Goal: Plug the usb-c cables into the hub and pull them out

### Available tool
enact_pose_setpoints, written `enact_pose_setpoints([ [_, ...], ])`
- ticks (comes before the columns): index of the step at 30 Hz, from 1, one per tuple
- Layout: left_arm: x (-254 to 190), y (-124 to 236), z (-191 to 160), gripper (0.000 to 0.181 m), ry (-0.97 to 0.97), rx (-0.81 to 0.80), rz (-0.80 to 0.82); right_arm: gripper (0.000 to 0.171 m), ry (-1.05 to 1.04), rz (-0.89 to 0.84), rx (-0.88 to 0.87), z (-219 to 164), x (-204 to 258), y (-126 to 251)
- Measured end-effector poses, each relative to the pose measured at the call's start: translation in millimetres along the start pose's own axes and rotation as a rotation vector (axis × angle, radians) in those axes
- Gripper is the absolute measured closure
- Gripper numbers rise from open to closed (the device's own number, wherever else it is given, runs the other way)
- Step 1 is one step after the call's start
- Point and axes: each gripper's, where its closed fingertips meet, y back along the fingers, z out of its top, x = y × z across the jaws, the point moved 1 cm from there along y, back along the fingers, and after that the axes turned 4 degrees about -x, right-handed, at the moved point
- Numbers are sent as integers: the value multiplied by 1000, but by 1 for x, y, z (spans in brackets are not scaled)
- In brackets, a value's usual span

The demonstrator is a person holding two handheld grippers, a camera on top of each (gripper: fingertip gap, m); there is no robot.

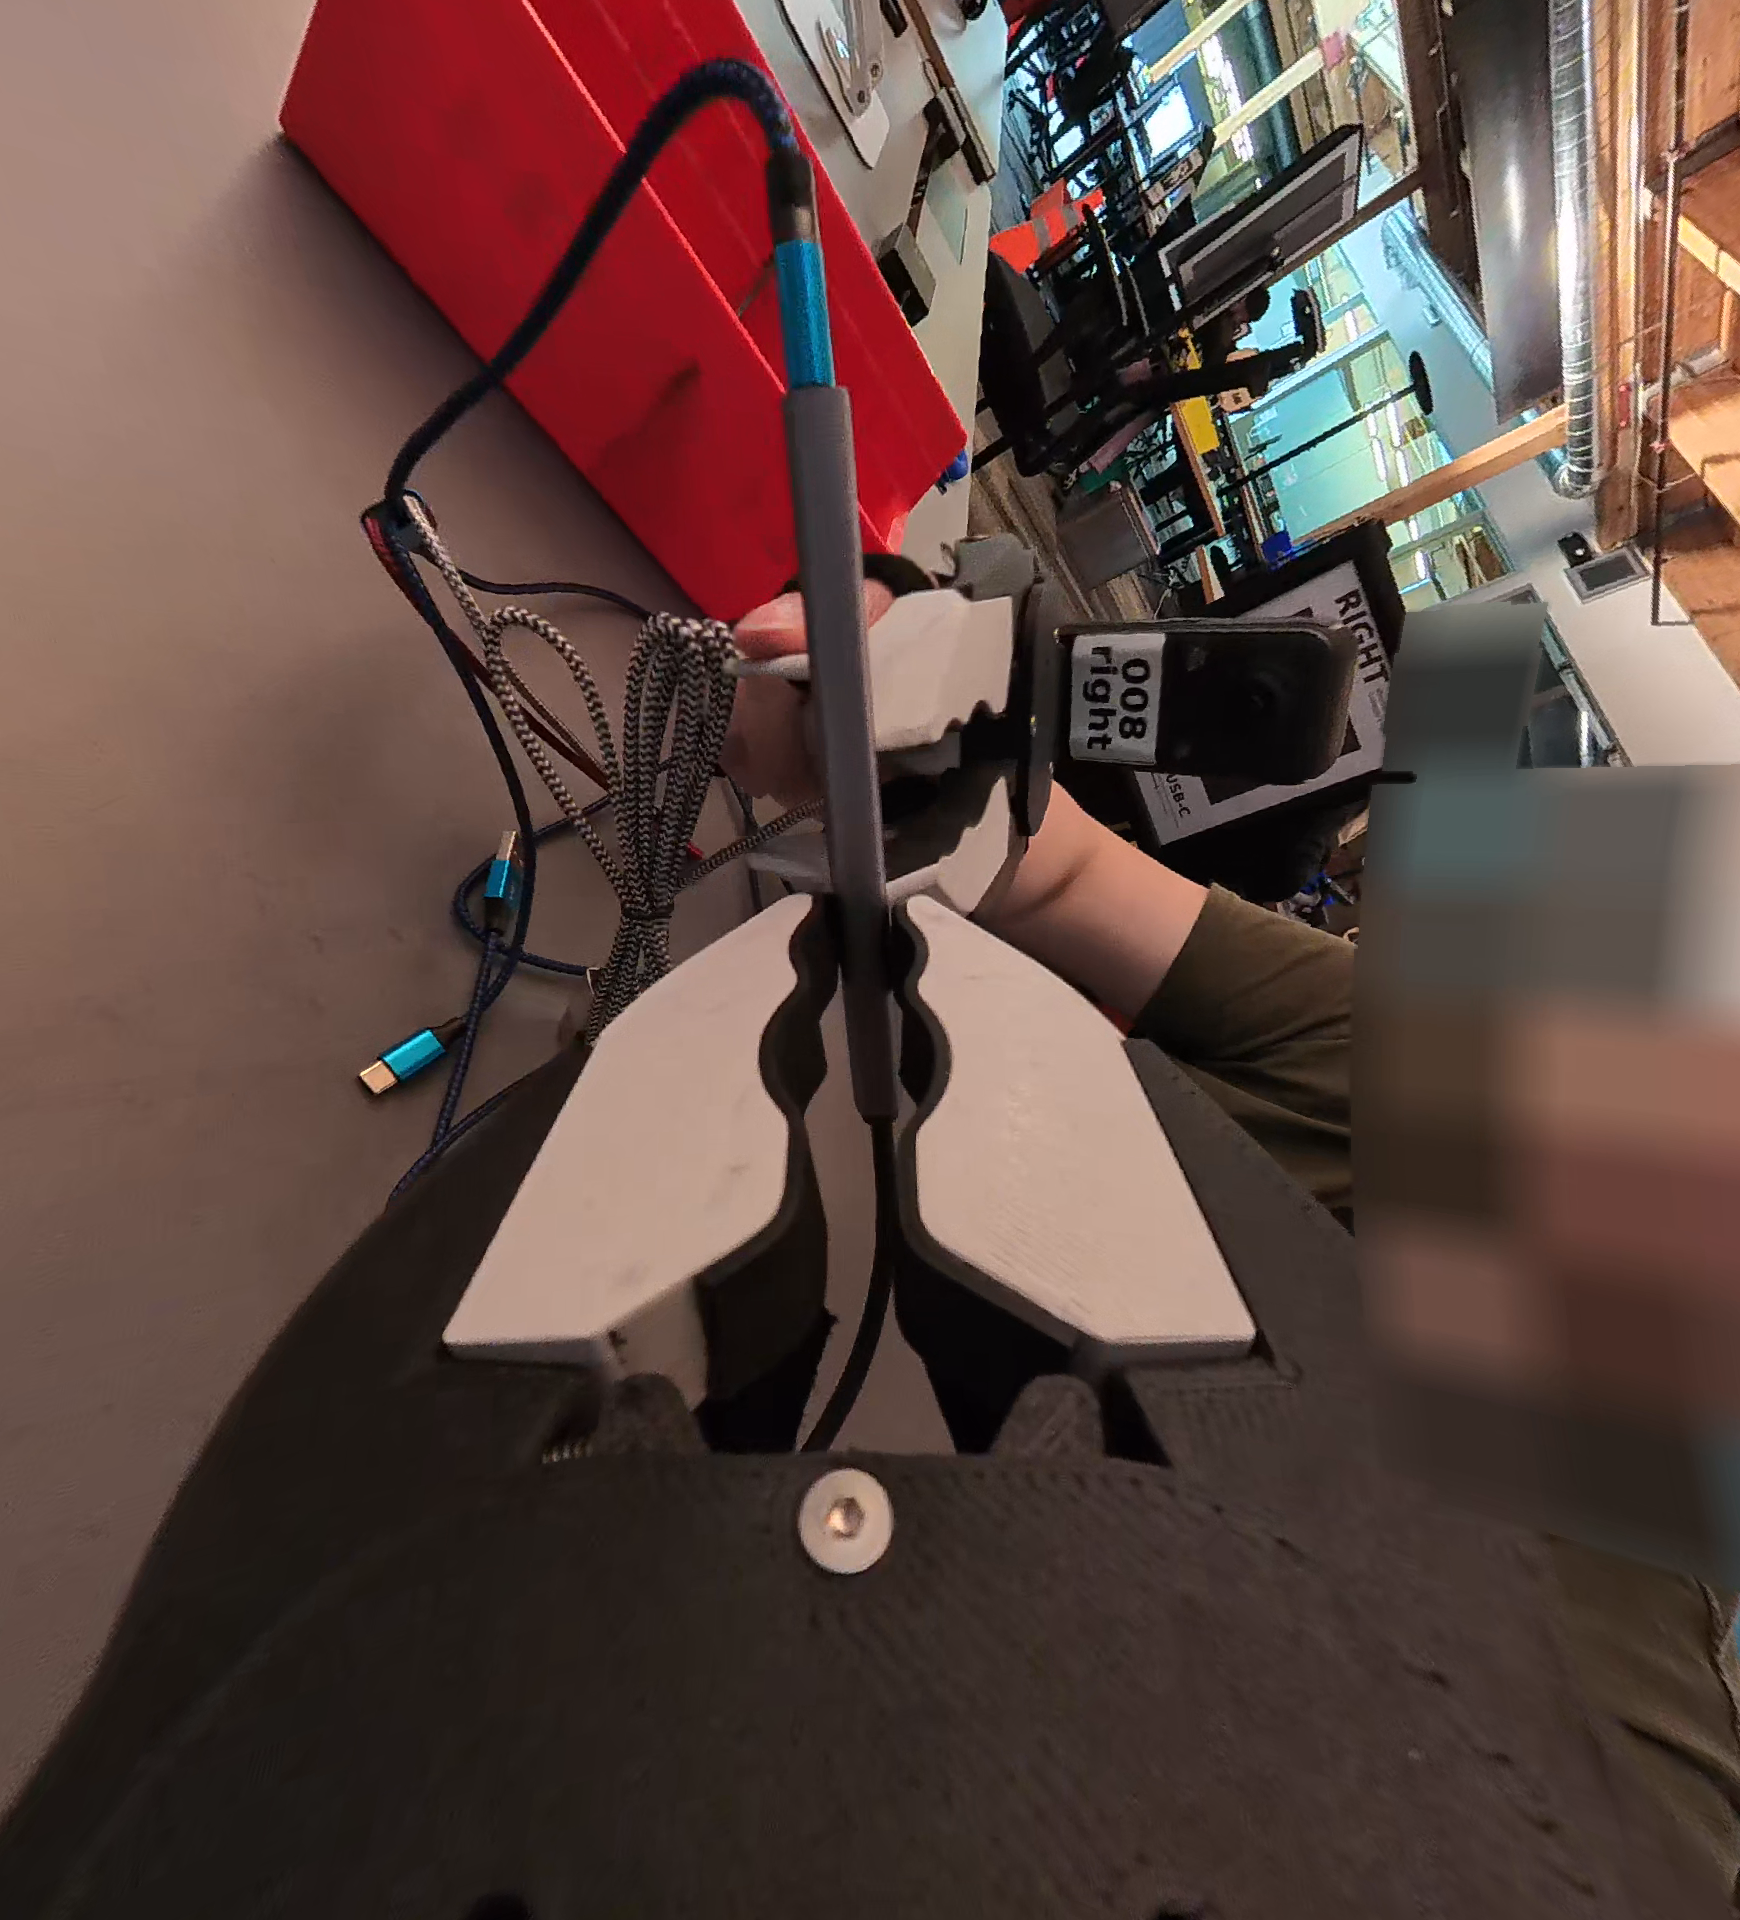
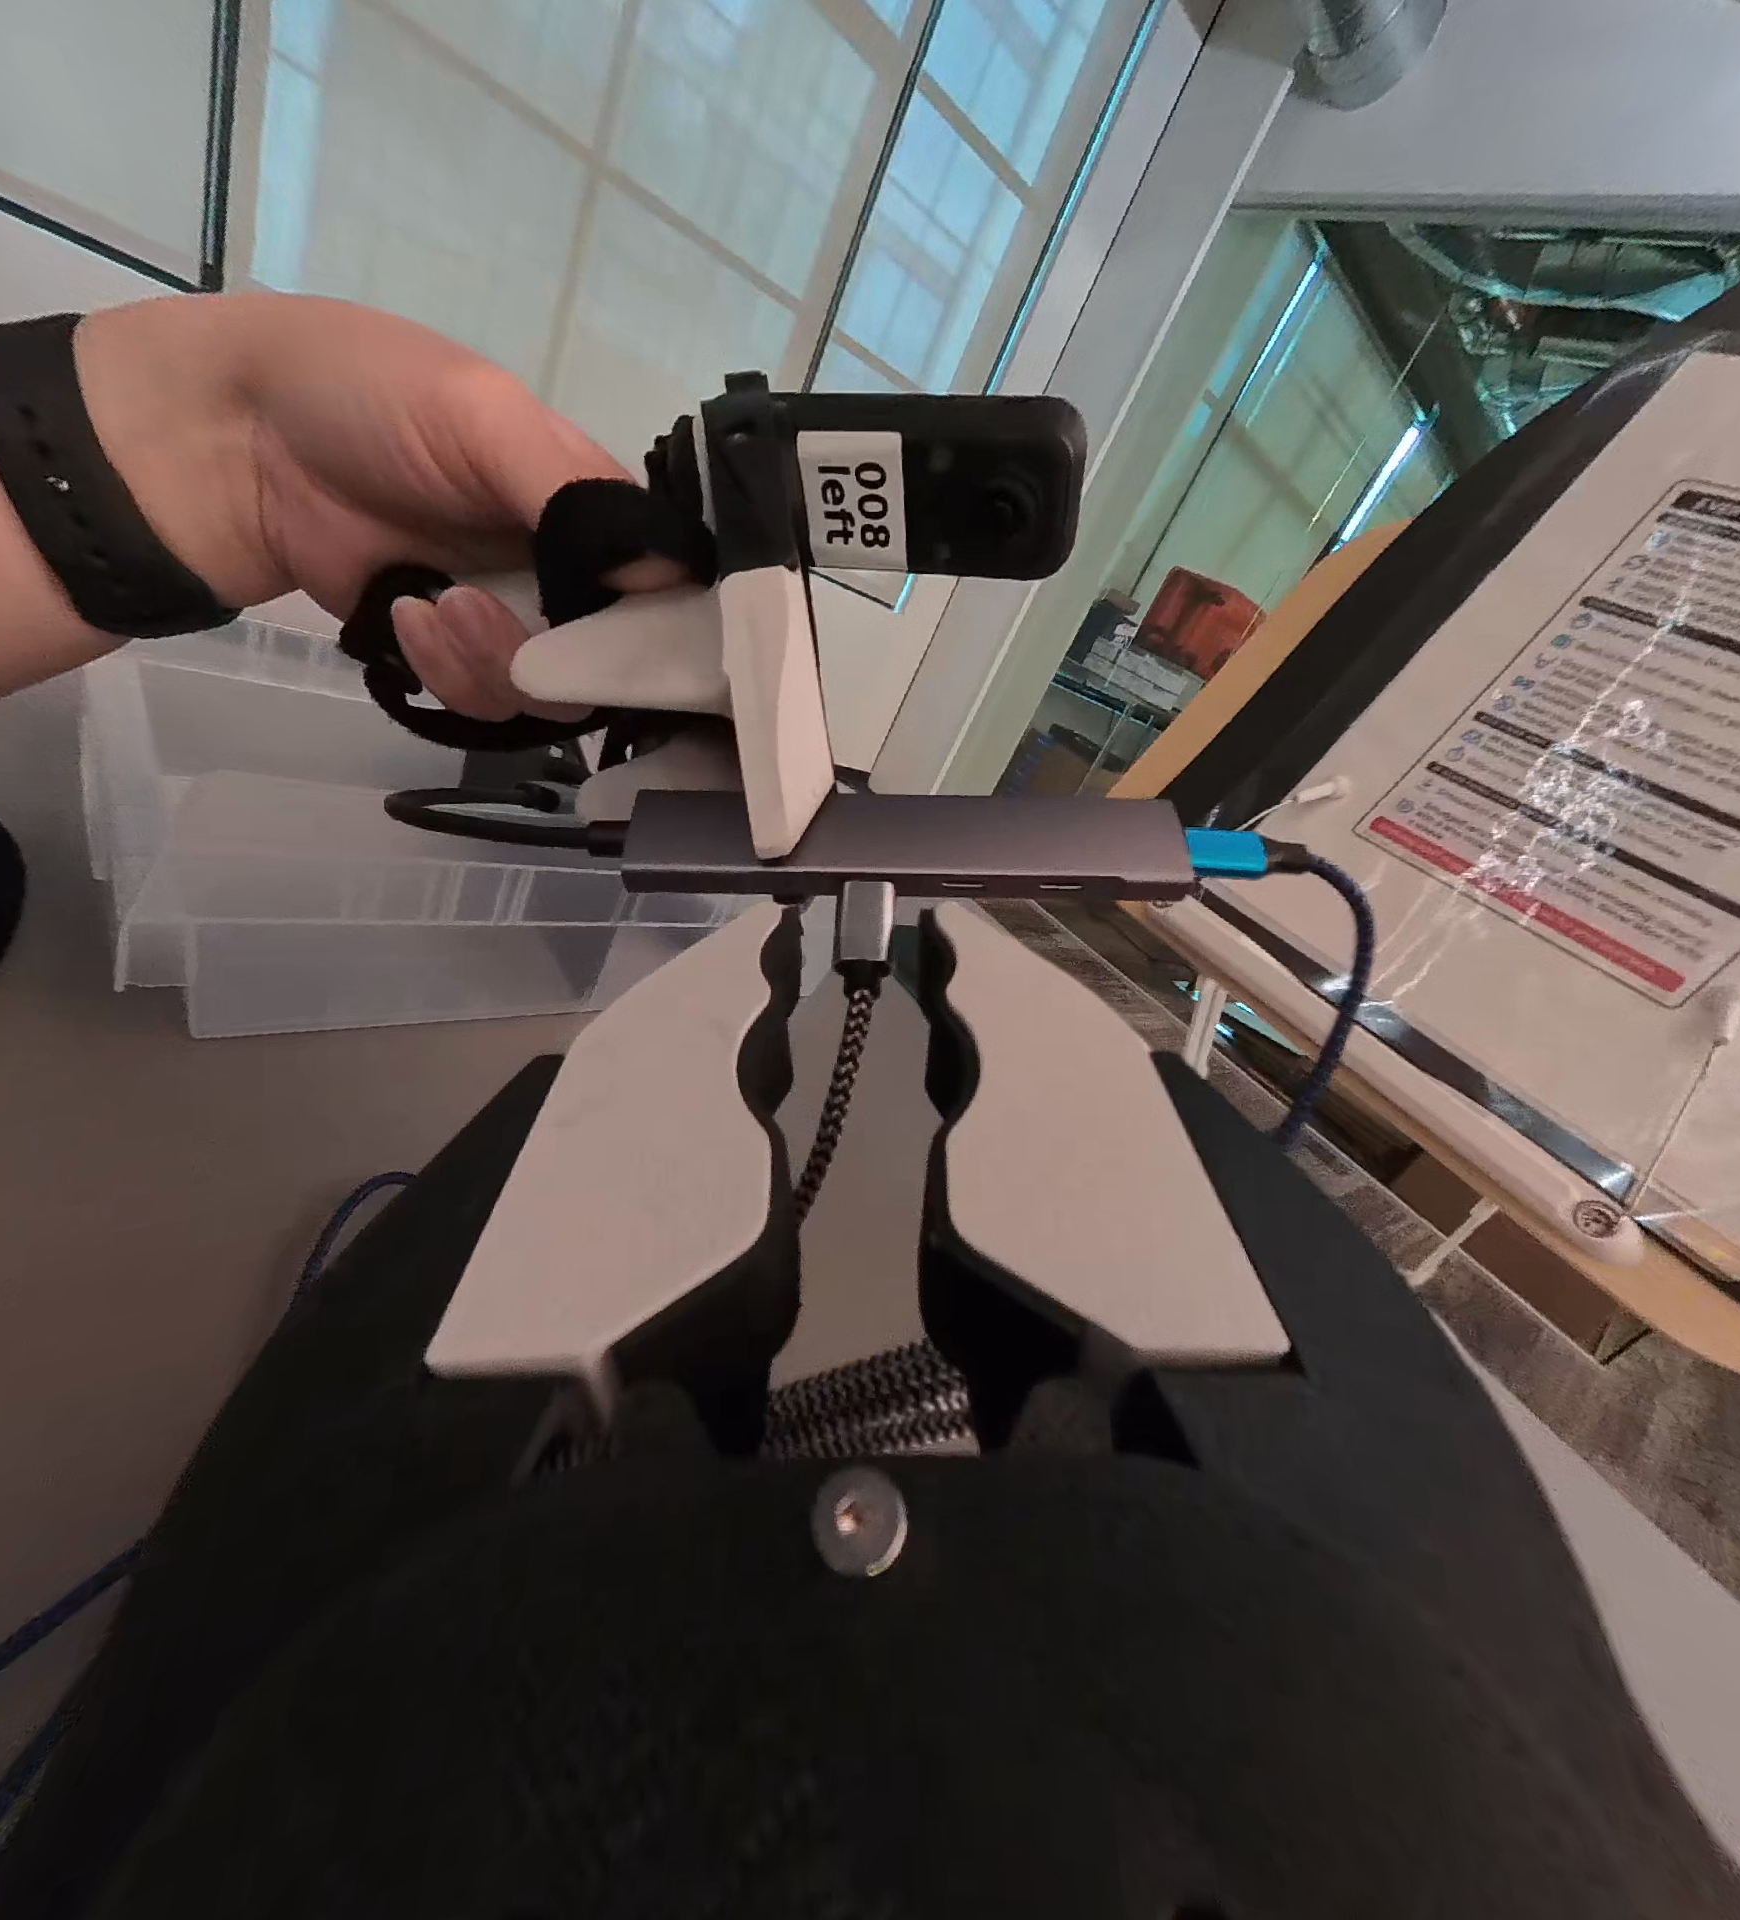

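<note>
Left claw [image 1: 858,914]: I am clamping the grey hub [image 1: 840,727] edge-on between the white fingers, its own black lead trailing back through the jaws toward the body. I am holding it up off the table.

Right claw [image 2: 858,914]: fingers are parted, not gripping. The silver plug [image 2: 864,925] of the black-and-white braided cable [image 2: 835,1081] is sitting between the tips, seated in a side port of the hub, and the pads look clear of it on both sides.

Progress, as I judge it: the blue plug [image 2: 1227,854] of the dark blue braided cable is already in the hub's end port, and the silver one is in the side. At least two side ports [image 2: 1011,886] are standing open. Remaining plugging, then all the pulling out, is ahead.

Around: a coil of braided cable [image 1: 663,748] and a loose blue connector [image 1: 407,1062] are lying on the table below; a red box [image 1: 617,260] sits beyond. A clear plastic tray [image 2: 326,894] and a framed sheet [image 2: 1531,831] are flanking the hub. The blue cable's loop is hanging near my right side; it could snag.
</note>
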Motion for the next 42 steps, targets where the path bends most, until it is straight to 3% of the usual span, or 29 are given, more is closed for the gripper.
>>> enact_pose_setpoints([
  [3, -2, -3, -1, 172, 3, 11, -11, 159, -1, -19, -5, 0, 0, 1],
  [13, -10, -6, 14, 173, -78, -81, 11, 158, 45, -114, -11, 9, -12, 7],
  [25, -11, -14, 8, 172, -46, -37, -95, 158, 127, 33, 18, 7, 0, 9],
  [42, -21, -16, 29, 173, -87, -207, -28, 158, 129, -163, -50, 17, -14, 13],
])
